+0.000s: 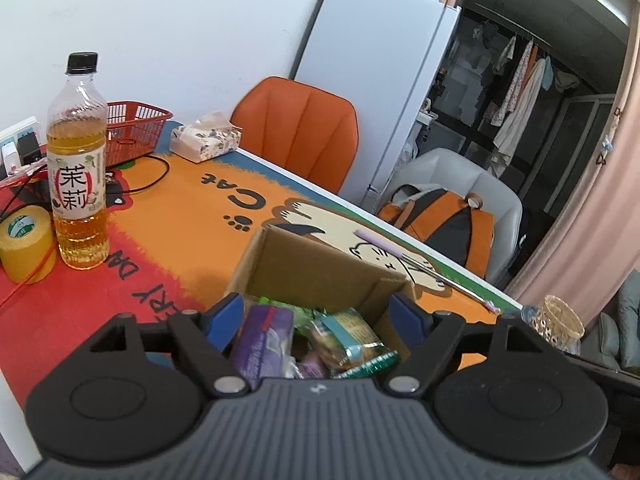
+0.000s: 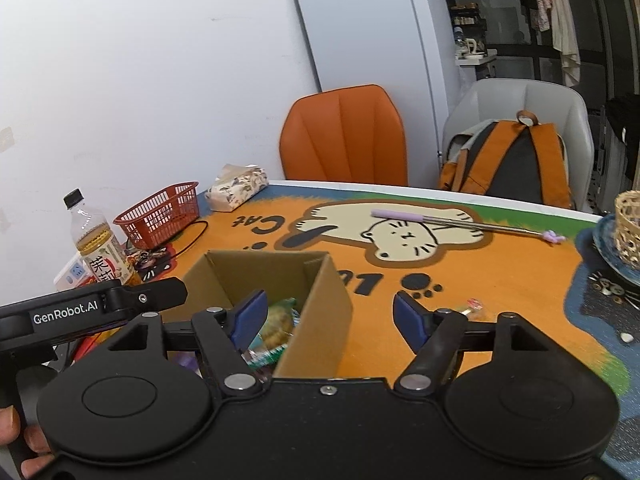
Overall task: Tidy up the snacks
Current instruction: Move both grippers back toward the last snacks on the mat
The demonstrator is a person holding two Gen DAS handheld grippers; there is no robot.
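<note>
Snack packets (image 1: 344, 340) lie in the open cardboard box (image 1: 320, 268) on my counter (image 1: 180, 220), while my left fingers (image 1: 226, 312) and right fingers (image 2: 250, 316) hover spread apart above it, empty.

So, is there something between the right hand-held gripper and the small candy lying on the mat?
Nothing visible. The right hand-held gripper is open, and the candy lies on bare mat just beyond its right finger. The cardboard box stands to the left, off that path.
</note>
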